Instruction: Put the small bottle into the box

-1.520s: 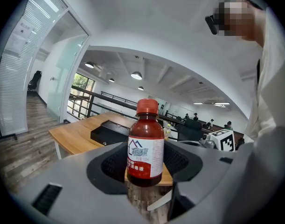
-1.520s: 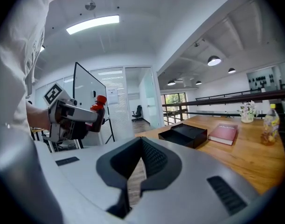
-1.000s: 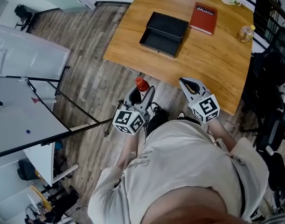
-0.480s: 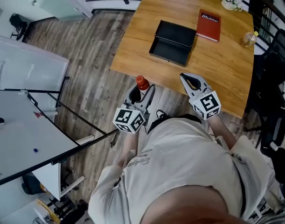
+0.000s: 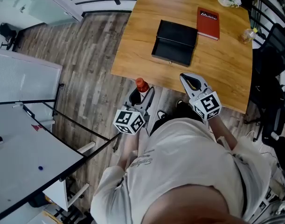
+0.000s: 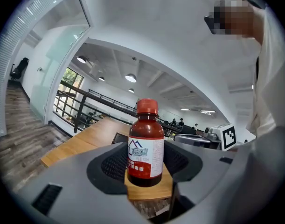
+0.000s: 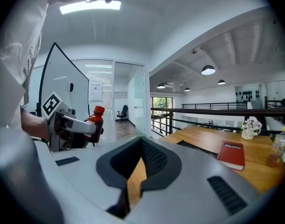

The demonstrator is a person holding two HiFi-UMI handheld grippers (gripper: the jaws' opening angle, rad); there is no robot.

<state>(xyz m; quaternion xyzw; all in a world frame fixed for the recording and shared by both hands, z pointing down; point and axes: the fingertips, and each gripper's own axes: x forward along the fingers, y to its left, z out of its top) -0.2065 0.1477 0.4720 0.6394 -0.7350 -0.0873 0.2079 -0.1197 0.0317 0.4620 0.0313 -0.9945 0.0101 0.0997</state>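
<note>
While the person is walking up to the table, the left gripper (image 5: 140, 96) is staying clamped on the small bottle (image 6: 145, 146), pads squeezing its lower half from both sides. The bottle is standing upright, red cap on top. The right gripper (image 5: 184, 78) is riding alongside with its jaws together and nothing between them.

Compared with a second ago, both grippers are sitting in pretty much the same spot in the head view, but the wooden table (image 5: 226, 73) is sliding closer. Its near edge is now running just beyond the bottle cap, and the right gripper's tip is reaching about level with that edge. The white tabletop (image 5: 21, 139) on the left is dropping lower in the picture too.

The black box (image 5: 175, 43) is lying open on the table, well in from the near edge, with bare wood showing in front of it and to its left. A red book (image 5: 208, 23) is lying just beside its far right corner, and a clear plastic bottle (image 5: 247, 35) is standing near the right edge, well apart from the box. Left of the table, open plank floor (image 5: 86, 55) is stretching away. Dark chairs (image 5: 273, 55) are crowding the right side.
</note>
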